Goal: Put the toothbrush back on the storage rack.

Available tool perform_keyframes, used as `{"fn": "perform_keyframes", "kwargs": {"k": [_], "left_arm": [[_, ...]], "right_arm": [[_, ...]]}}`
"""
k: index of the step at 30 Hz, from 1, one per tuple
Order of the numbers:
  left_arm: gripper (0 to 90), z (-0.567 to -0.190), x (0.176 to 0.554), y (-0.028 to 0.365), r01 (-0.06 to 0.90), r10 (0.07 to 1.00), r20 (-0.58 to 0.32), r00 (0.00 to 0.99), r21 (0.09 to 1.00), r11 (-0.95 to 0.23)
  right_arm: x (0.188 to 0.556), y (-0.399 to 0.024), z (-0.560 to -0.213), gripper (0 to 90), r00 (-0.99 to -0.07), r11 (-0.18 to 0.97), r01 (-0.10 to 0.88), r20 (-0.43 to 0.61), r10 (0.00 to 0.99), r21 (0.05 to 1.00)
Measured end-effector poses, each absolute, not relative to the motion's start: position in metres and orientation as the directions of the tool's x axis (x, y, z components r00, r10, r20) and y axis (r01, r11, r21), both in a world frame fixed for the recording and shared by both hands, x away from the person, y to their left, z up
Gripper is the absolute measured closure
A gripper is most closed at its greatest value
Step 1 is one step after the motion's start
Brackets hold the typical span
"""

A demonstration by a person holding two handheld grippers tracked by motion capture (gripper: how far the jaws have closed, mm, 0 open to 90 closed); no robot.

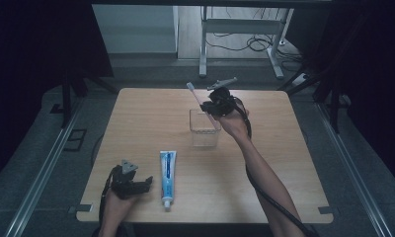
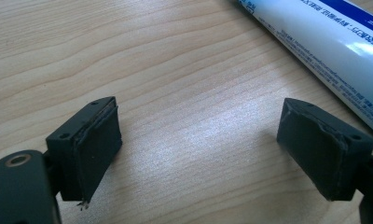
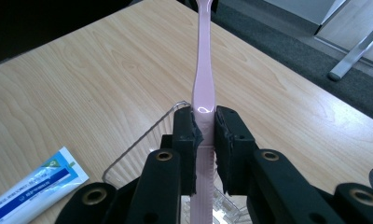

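Right gripper (image 3: 204, 140) clamping pink toothbrush (image 3: 203, 88) — head cut off, perhaps over clear cup (image 1: 204, 129); left gripper (image 2: 198, 149) wide, empty

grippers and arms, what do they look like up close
Both grippers, left and right, are black, each topped by a grey three-cornered plate. The fingers are blocky with flat dark pads and round screw holes. A black cable trails along the bare right forearm; no sleeves show.

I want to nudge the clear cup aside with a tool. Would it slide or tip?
The clear cup looks thin-walled and empty but for the pink toothbrush angled into it, so probably light. It might slide easily on the smooth table. Pushed near its rim, it could tip.
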State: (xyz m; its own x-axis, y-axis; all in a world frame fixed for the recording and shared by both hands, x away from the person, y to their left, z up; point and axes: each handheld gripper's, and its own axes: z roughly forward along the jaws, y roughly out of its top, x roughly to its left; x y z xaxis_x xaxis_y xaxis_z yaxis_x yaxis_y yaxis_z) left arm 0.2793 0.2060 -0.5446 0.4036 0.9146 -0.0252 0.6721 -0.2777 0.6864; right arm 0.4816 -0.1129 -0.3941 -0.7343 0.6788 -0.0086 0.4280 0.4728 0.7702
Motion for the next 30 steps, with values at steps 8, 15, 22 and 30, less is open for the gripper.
{"fn": "perform_keyframes", "kwargs": {"k": [8, 15, 22, 30], "left_arm": [[13.4, -0.545, 0.279, 0.206, 0.672, 0.915, -0.026, 0.403, 0.687, -0.276], [13.4, -0.545, 0.279, 0.206, 0.672, 0.914, -0.026, 0.404, 0.687, -0.277], [13.4, -0.545, 0.279, 0.206, 0.673, 0.915, -0.025, 0.404, 0.686, -0.278], [13.4, -0.545, 0.279, 0.206, 0.672, 0.915, -0.024, 0.403, 0.687, -0.278]], "right_arm": [[0.484, -0.114, -0.409, 77.8, -0.734, 0.479, 0.438, -0.005, 0.68, 0.761], [0.486, -0.115, -0.42, 77.8, -0.731, 0.481, 0.451, 0.002, 0.683, 0.752], [0.487, -0.112, -0.431, 77.7, -0.732, 0.489, 0.461, 0.006, 0.681, 0.74], [0.488, -0.11, -0.441, 77.7, -0.732, 0.505, 0.475, 0.005, 0.682, 0.72]]}}
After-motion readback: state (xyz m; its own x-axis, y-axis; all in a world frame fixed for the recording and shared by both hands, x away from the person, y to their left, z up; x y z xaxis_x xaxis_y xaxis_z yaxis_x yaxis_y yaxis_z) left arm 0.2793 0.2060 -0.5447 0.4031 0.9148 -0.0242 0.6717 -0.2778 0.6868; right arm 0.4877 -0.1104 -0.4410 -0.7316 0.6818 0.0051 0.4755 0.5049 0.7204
